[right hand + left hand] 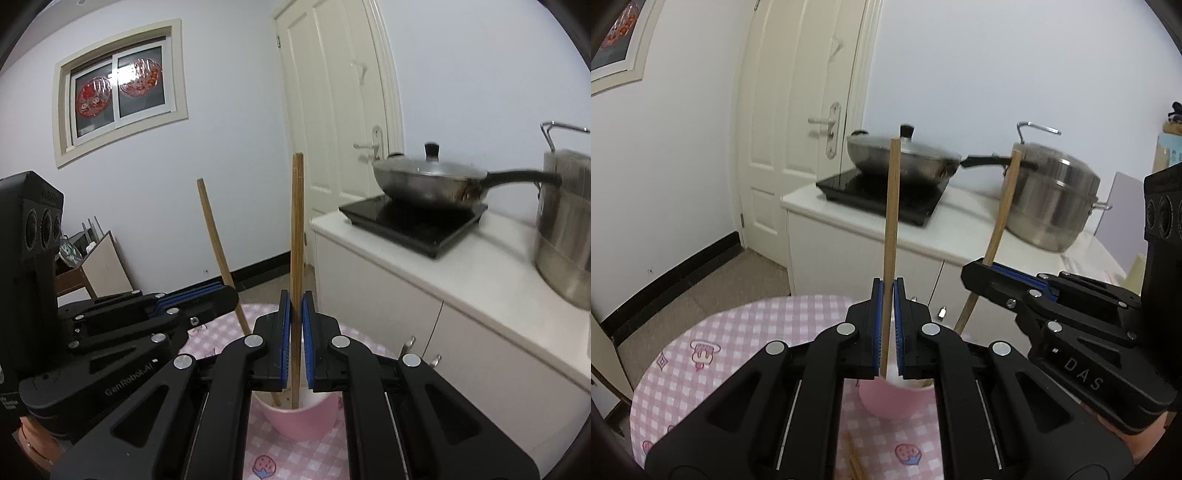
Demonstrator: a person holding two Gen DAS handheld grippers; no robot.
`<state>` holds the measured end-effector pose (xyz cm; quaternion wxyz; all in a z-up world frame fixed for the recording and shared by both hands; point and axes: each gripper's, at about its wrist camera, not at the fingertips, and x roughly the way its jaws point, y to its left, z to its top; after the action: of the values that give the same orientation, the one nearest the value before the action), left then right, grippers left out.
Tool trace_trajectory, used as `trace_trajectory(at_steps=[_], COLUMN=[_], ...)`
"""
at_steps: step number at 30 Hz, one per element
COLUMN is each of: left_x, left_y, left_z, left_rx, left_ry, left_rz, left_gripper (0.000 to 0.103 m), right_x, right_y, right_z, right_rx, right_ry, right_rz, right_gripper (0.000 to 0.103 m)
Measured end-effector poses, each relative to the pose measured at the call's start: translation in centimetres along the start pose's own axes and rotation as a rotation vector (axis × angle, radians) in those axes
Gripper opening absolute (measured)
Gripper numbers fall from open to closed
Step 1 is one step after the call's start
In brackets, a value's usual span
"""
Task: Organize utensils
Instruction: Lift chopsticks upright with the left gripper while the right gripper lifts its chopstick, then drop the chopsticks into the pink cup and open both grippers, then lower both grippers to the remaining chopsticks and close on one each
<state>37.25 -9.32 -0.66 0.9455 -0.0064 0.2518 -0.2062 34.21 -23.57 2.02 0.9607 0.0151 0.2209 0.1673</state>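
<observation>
A pink cup [891, 400] stands on the pink checked tablecloth [738, 332]; it also shows in the right wrist view [303, 417]. My left gripper [888, 325] is shut on a wooden chopstick [891, 221] that stands upright with its lower end in the cup. My right gripper [296, 332] is shut on a wooden chopstick [297, 229], also upright with its tip in the cup. Each gripper shows beside the other: the right one [990, 273] in the left view, the left one [207, 295] in the right view.
More chopsticks [855, 465] lie on the cloth in front of the cup. Behind the table is a white counter [960, 221] with an induction hob [882, 192], a lidded wok [905, 155] and a steel pot [1049, 195]. A white door [798, 122] is at the back.
</observation>
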Motion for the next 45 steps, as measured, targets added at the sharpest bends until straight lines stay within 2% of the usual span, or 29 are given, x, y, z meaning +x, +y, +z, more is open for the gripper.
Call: trace_trajectory(at_steps=[7,18,20,22,24,31,39,45], left_x=[1.1,0.4,-0.1,-0.9,-2.5,-6.0,-8.9,-8.5], left_y=[0.5,0.9,1.1,1.2,1.4,2.2,3.9,4.8], left_z=[-1.4,-1.4,-1.6,-1.7,-1.9,-3.3,-6.8,-9.3], left_rx=[-0.002,-0.015,-0.012,-0.019,-0.016,0.033,0.037,0.005], left_ry=[0.052,0.099,0.103,0.083,0.037,0.070,0.161,0.267], left_rz=[0.024,0.012,0.019,0.028,0.047,0.090,0.122,0.111], left_gripper=[0.006,0.007,0.018,0.071,0.071,0.071,0.071,0.071], right_x=[0.1,-0.6,-0.8,-1.3,-1.8,-3.9,-3.9,-1.6], right_y=[-0.8,-1.3,-1.4,-1.4,-1.2,-0.1,3.4,5.6], right_z=[-1.2,-1.2,-1.3,-1.4,-1.6,-2.8,-5.6,-8.3], right_rx=[0.032,0.069,0.078,0.079,0.073,0.047,-0.008,-0.002], right_ry=[0.030,0.053,0.062,0.069,0.074,0.100,0.198,0.331], right_rz=[-0.009,-0.006,0.001,-0.004,-0.010,-0.015,0.042,0.099], right_gripper=[0.005,0.007,0.011,0.021,0.029,0.035,0.036,0.036])
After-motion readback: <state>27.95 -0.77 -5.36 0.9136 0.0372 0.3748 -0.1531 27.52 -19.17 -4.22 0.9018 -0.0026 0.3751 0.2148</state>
